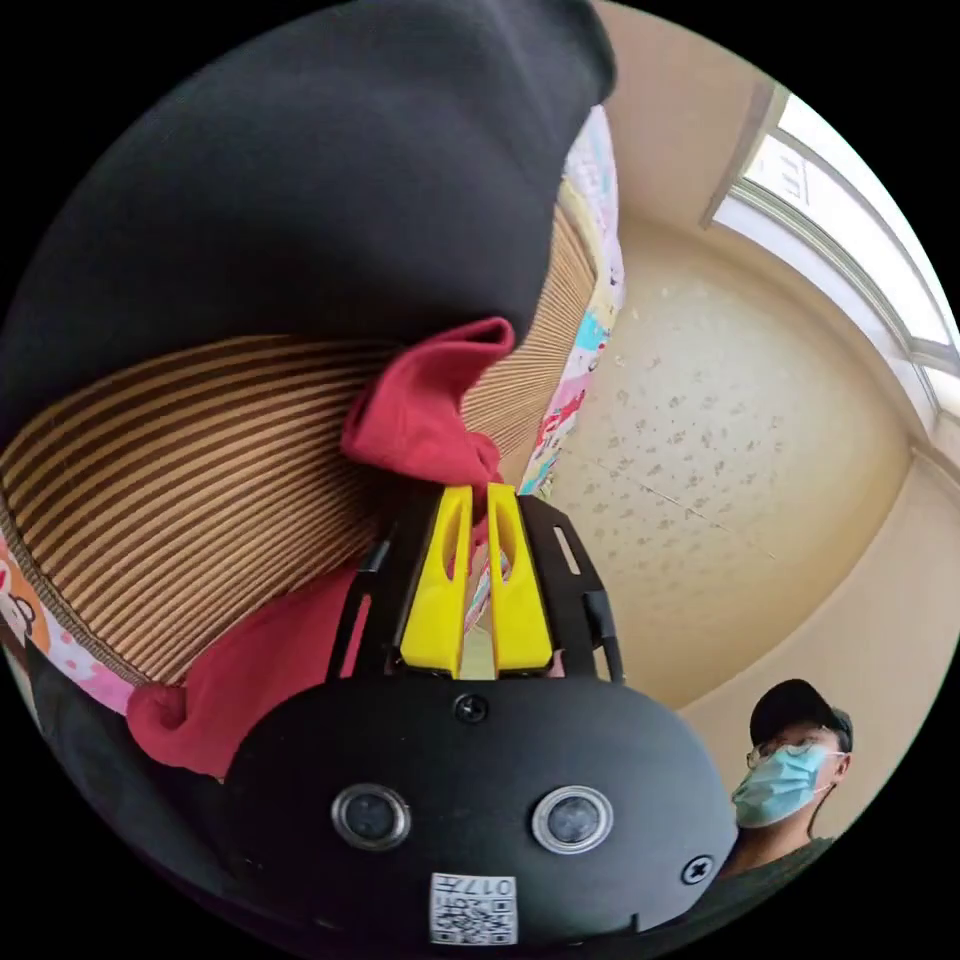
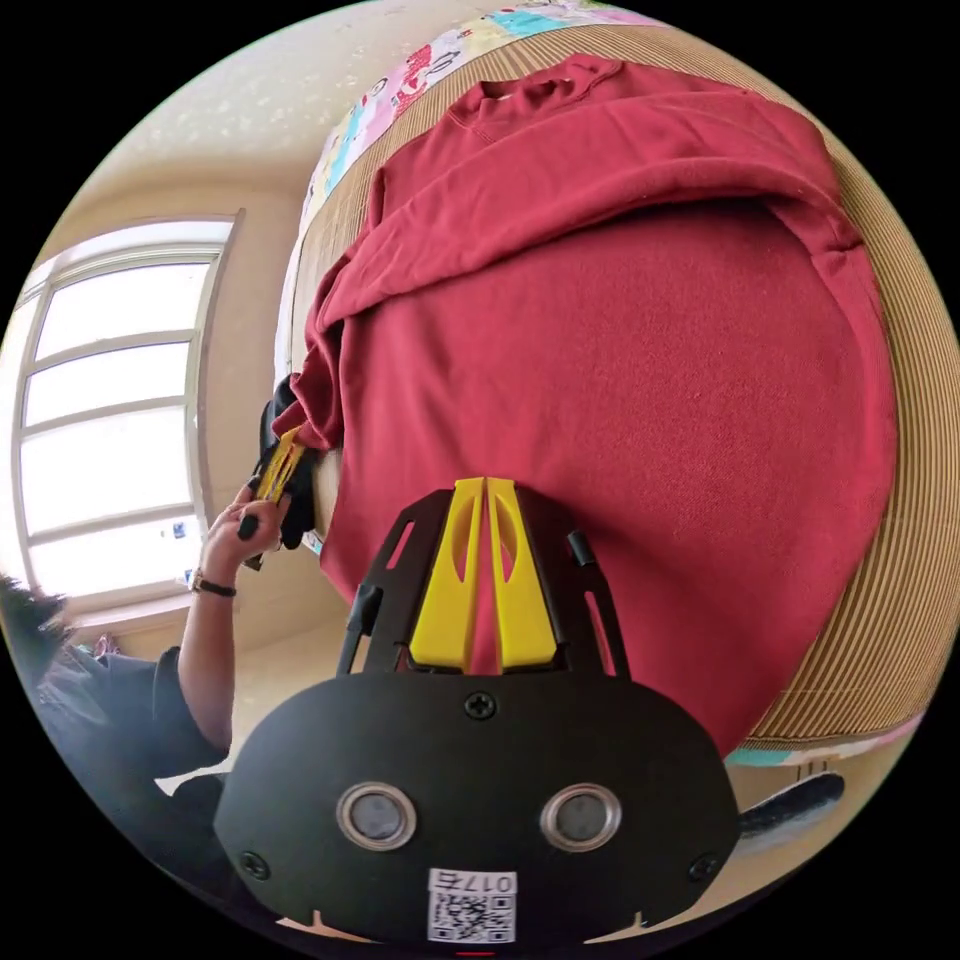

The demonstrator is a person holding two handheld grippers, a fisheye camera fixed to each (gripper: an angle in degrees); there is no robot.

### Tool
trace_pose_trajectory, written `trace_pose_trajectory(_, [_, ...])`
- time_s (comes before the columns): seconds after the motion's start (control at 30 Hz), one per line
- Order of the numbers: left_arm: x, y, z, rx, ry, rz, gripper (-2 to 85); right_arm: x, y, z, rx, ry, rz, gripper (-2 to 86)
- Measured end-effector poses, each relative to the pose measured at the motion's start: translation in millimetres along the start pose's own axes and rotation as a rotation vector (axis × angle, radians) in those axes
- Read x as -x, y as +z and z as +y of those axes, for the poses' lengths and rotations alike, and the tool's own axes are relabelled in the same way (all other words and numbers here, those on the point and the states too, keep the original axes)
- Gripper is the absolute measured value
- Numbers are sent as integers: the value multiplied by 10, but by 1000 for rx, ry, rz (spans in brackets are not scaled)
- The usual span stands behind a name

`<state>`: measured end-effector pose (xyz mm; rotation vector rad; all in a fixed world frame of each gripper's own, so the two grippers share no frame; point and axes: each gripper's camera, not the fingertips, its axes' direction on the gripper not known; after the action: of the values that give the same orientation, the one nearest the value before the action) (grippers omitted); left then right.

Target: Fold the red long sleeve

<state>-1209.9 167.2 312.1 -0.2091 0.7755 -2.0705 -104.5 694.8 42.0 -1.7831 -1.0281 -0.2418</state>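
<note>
The red long sleeve (image 2: 620, 400) is spread flat on a striped mat (image 2: 900, 560) in the right gripper view, its long axis running from the collar at the far end to the hem nearest the right gripper (image 2: 485, 485). That gripper's yellow jaws are pressed together at the hem; whether cloth is pinched cannot be told. A bunched corner of the garment at the left edge is clamped by the left gripper (image 1: 478, 492), held in a hand (image 2: 240, 535).

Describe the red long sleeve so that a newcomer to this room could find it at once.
Find the striped brown mat on the bed. The red long sleeve lies spread over it, collar at the far end. It is the sole plain red garment, one edge pinched by the left claw.
</note>
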Motion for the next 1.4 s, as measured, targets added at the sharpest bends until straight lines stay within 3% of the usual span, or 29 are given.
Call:
trace_pose_trajectory(0.03, [-168,-19,41,13,47,32,35,30,-13,-8,-6,-10,18,6])
trace_pose_trajectory(0.13, [-1351,-338,393,-77,442,-26,36,125,-72,-19,-39,-24,59,7])
trace_pose_trajectory(0.2, [-2255,-479,758,-201,805,-87,36,109,-88,15,-63,5,-7,7])
trace_pose_trajectory(0.27, [-2726,-242,1020,-173,1034,-113,37,39,-121,79,-92,84,-105,7])
trace_pose_trajectory(0.3, [-2917,89,1207,-72,1139,-100,38,-11,-171,146,-127,127,-193,6])
trace_pose_trajectory(0.37, [-2980,744,1544,139,1172,-73,39,-69,-285,282,-201,163,-286,6])
trace_pose_trajectory(0.47, [-2549,1907,2379,508,1238,-84,59,-211,-503,539,-278,264,-250,6])
trace_pose_trajectory(0.5, [-2227,2328,2683,700,1197,-150,81,-291,-594,631,-289,294,-214,7])
trace_pose_trajectory(0.6, [-1383,2650,3060,968,1007,-282,97,-409,-851,886,-309,273,-54,9])
trace_pose_trajectory(0.73, [-608,2065,2863,840,969,-532,68,-417,-986,1146,-277,242,214,9])
trace_pose_trajectory(0.8, [-171,1616,2576,706,984,-843,57,-462,-877,1153,-224,228,260,7])
trace_pose_trajectory(0.87, [62,1462,2374,658,980,-1029,9,-549,-687,990,-132,269,399,7])
trace_pose_trajectory(0.97, [143,1729,2231,730,915,-1046,-5,-636,-701,509,-159,303,435,7])
trace_pose_trajectory(1.17, [-554,2749,2571,636,1166,-1015,-4,-697,-1357,-603,-278,202,383,13])
trace_pose_trajectory(1.3, [-1018,2448,2534,602,1206,-747,38,-556,-2057,-281,-401,18,346,27])
trace_pose_trajectory(1.4, [-948,1988,2430,570,1168,-728,113,-769,-2132,246,-332,6,321,64])
